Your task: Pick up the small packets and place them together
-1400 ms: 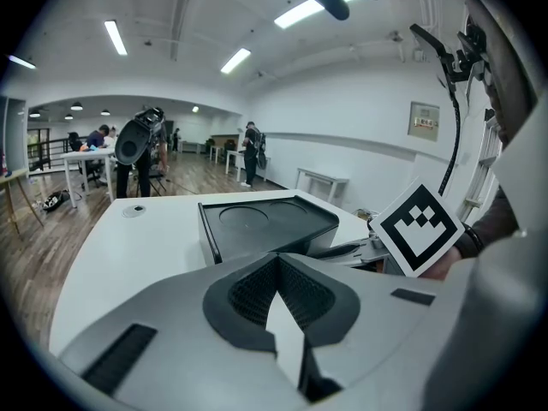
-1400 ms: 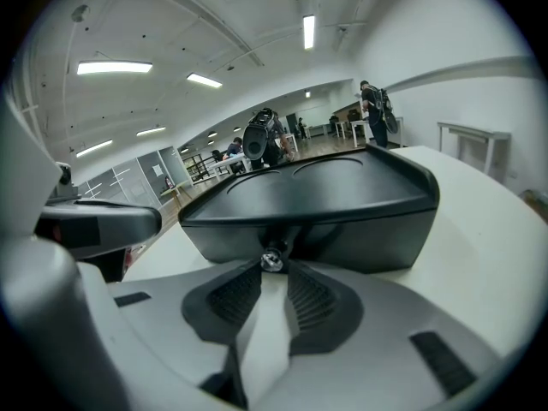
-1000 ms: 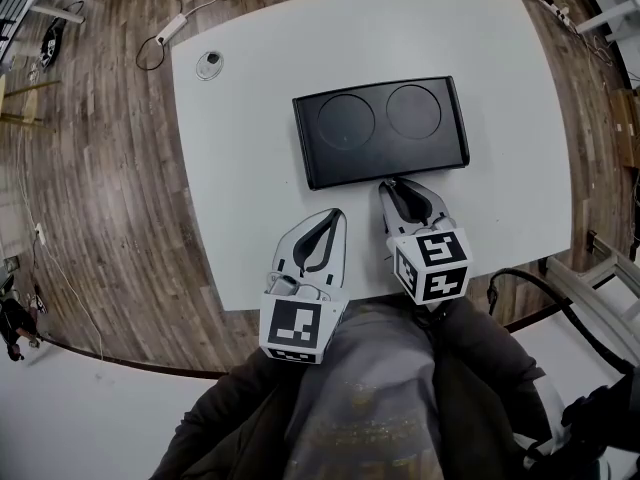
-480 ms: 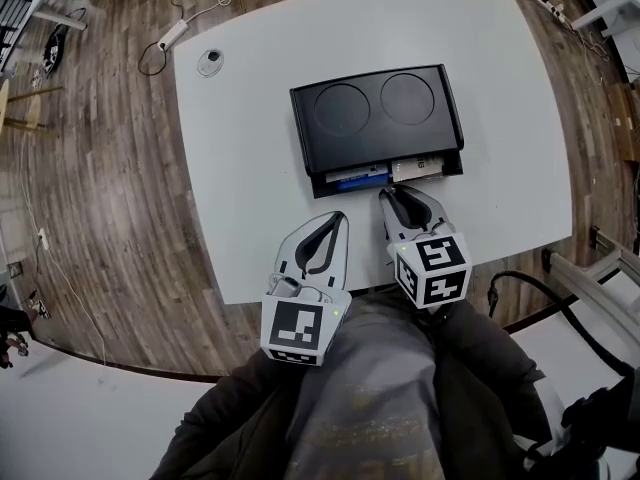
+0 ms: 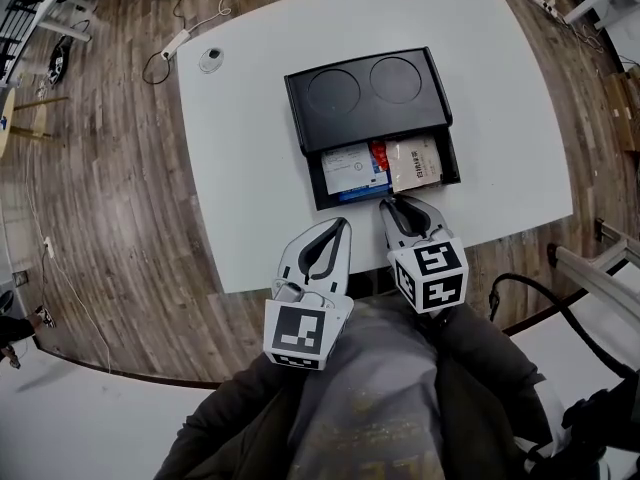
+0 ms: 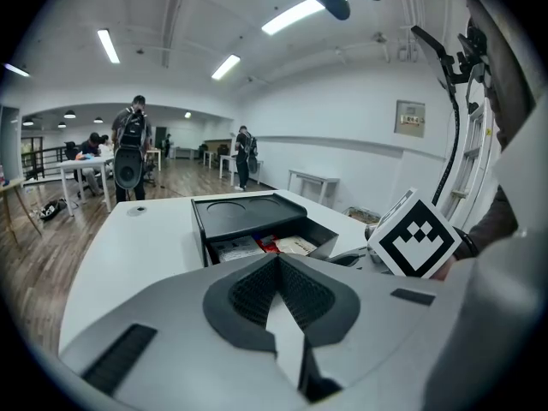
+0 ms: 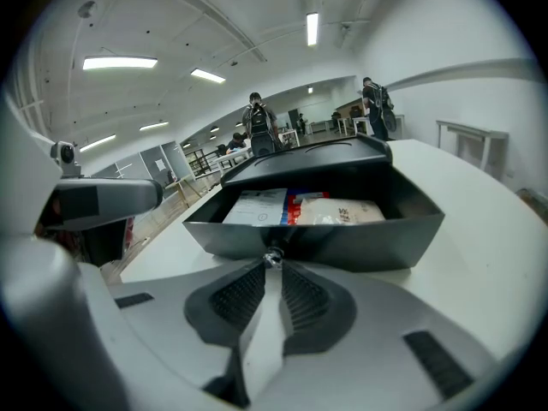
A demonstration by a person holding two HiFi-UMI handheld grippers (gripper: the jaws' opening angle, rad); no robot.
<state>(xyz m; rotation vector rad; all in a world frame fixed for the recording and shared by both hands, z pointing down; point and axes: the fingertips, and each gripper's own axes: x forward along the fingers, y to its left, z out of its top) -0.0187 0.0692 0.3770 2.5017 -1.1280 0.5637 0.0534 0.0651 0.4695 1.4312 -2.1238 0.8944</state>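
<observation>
The right tongs [image 7: 272, 265] are pressed on the small metal knob [image 7: 272, 257] in the middle of the drawer's front wall. The drawer [image 5: 453, 164] stands pulled out of the black box [image 5: 365, 93] toward the person, on the white bench [image 5: 240, 168]. The left tongs [image 6: 278, 262] are pressed together on nothing, beside the right pair and a little further back, over the bench's near edge.

The task's things lie flat inside the open drawer, side by side across its width. There is a white packet [image 5: 347, 168] on the left, a red packet [image 5: 378, 155] partly tucked in the middle, and a beige packet [image 5: 414, 163] on the right. All three sit just beyond the front wall, so from either pair of tongs they are ahead and slightly below the rim. Their longer sides seem to run front to back, away from the person, though the view is too warped to be sure.

The beige packet is almost straight ahead of the right tongs, and the white one is closer to the line of the left. The right pair is nearer overall but busy with the knob. The left pair is free and would likely have to come forward over the wall and spread before dipping onto the white packet's near edge.
</observation>
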